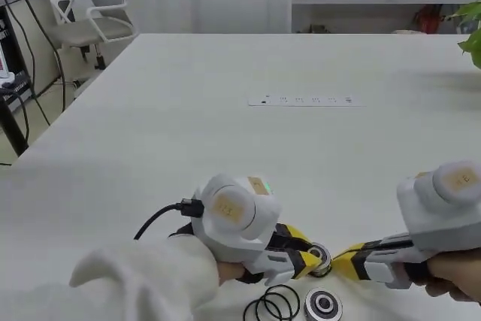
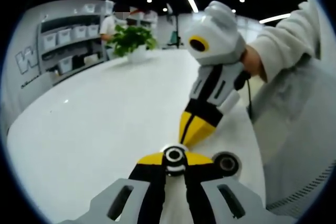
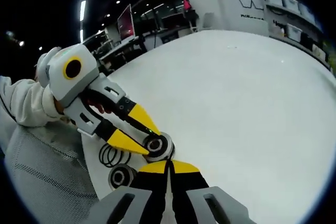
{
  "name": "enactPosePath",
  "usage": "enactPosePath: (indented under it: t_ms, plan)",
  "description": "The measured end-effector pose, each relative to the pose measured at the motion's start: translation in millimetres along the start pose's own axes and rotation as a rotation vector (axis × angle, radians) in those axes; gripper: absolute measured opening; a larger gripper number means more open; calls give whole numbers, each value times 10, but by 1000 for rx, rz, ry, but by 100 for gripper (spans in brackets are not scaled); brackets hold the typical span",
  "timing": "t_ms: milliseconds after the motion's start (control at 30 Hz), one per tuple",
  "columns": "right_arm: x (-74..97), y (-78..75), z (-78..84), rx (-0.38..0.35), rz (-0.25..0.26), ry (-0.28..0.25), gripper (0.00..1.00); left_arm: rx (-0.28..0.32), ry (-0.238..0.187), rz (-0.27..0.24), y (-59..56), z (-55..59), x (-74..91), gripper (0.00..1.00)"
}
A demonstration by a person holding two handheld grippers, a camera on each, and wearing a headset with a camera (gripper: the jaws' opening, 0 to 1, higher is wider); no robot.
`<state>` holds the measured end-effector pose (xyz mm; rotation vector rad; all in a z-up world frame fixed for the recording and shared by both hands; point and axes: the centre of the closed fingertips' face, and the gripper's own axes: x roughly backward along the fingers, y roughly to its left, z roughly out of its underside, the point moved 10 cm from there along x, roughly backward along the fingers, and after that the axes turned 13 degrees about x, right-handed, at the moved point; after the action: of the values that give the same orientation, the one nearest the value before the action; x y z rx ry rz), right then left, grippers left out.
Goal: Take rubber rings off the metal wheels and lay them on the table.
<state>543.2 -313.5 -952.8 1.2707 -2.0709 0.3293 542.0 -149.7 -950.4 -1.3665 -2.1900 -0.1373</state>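
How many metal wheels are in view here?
2. One metal wheel sits in the left gripper's jaws; the other wheel lies on the table beside loose rubber rings.

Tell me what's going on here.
A person works two claws over a table. The left claw grips a wheel. The right claw, jaws together, has its tips at the wheel's rim. Loose rings and another wheel lie on the table beside them.
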Motion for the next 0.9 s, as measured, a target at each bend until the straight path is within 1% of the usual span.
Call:
enactPosePath:
  t_ms: [100,133,200,267,300,333,400,433,467,500,700,900]
  plan:
    - [3,-11,0,-10,0,-6,0,1,0,0,2,1,2,14]
    - [17,-16,-11,0,15,-21,0,0,0,0,2,1,1,14]
    - [40,-27,-25,-14,11,-29,0,-3,0,0,4,2,0,14]
    - [50,-3,-61,-65,-6,-81,0,-3,0,0,3,3,0,14]
    - [65,-15,-51,-82,-6,-69,0,-4,1,0,2,3,1,14]
    - [58,-9,-41,-81,-4,-65,0,-5,1,0,2,3,0,14]
    - [65,21,-42,-85,-3,-67,0,-6,1,-1,2,4,-1,14]
    - [70,26,-47,-99,-8,-71,0,-8,0,-1,2,6,-1,14]
    - [70,34,-49,-104,-15,-77,0,-16,-1,-2,1,7,-2,13]
    - [63,53,-56,-110,-9,-74,0,-45,0,-6,-3,7,-5,13]
    - [68,69,-58,-124,-5,-77,0,-42,0,-9,-3,2,-15,14]
    - [52,106,-89,-118,-20,-78,0,-37,-2,-9,4,9,-7,14]
